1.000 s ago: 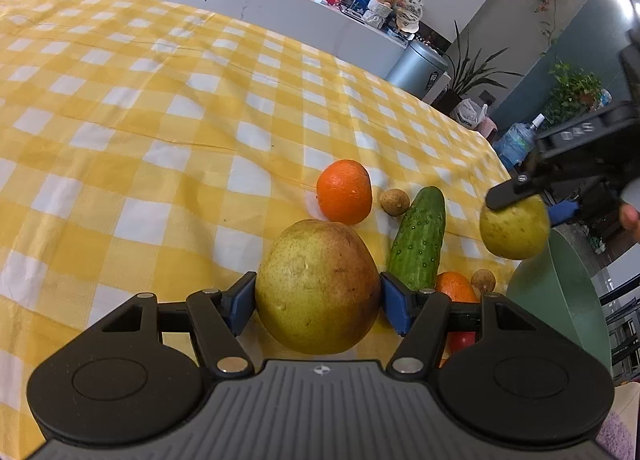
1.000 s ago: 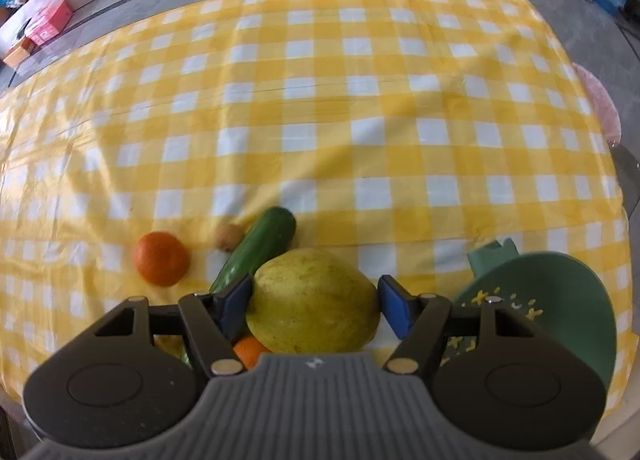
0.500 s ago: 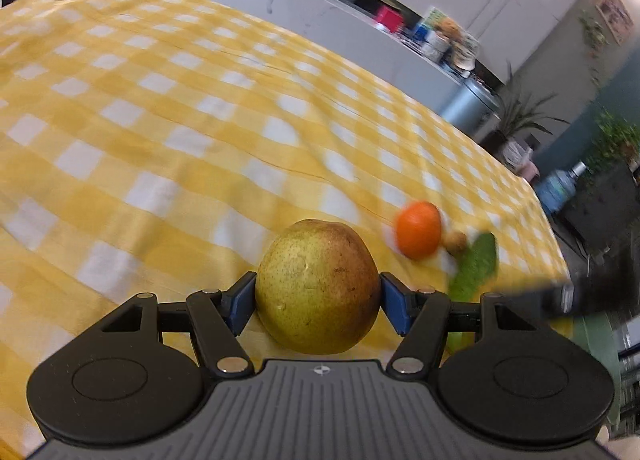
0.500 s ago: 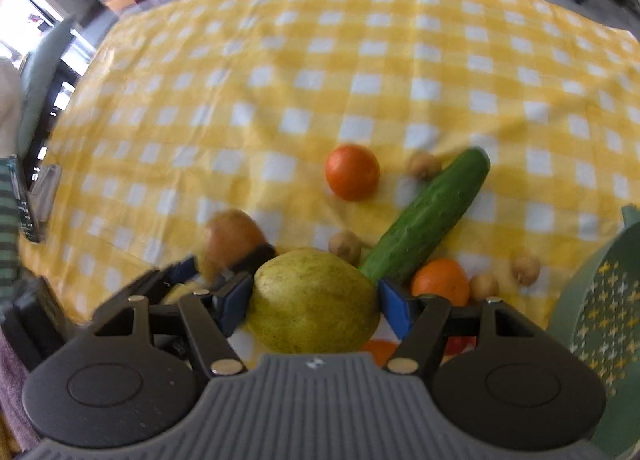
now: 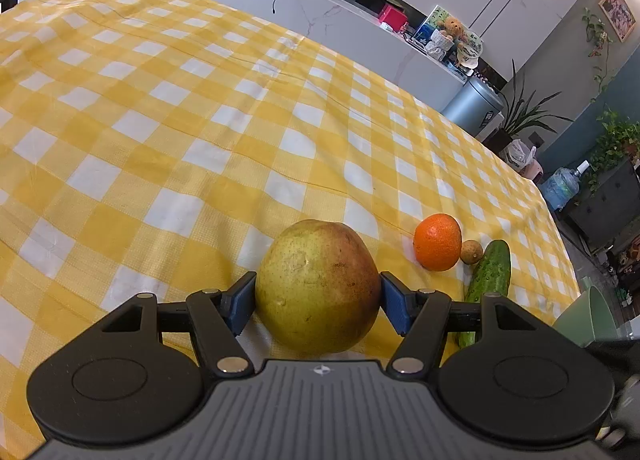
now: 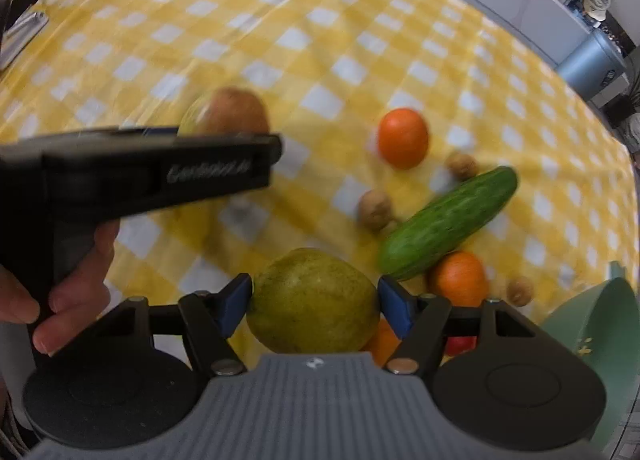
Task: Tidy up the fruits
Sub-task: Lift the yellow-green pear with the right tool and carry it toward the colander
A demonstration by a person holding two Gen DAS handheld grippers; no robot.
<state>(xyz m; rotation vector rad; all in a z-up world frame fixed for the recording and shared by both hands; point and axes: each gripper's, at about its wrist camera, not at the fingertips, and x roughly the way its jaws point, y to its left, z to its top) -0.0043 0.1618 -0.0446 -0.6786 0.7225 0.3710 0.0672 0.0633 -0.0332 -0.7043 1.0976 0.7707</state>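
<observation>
1. Left gripper point(image 5: 318, 300): closed on a red-flushed pear point(image 5: 318, 284), both blue pads pressed against its flanks; the pear is held over the checked cloth point(image 5: 168, 132). In the right wrist view the same gripper point(image 6: 224, 128) is seen from the side, gripped by a hand point(image 6: 60, 300).
2. Right gripper point(image 6: 314, 302): closed on a green-yellow pear point(image 6: 312, 300), pads at its widest part; this view is blurred.
3. Just behind the right gripper: a cucumber point(image 6: 448, 222) lying slantwise, an orange point(image 6: 458, 278) touching its near end, and a bowl point(image 6: 592, 324) at the right edge.
4. Middle distance: three small brown fruits, one point(image 6: 374, 208) beside the cucumber, and a second orange point(image 6: 403, 138) farther out.
5. Far: a counter point(image 5: 280, 8) and a bin point(image 5: 472, 106) beyond the table.
6. Risks, as judged: the two grippers are close together, so a collision could jar either pear loose; round, smooth skin could slip between flat pads if tilted steeply; a pear dropped into the cluster could set the oranges rolling toward the edge.
</observation>
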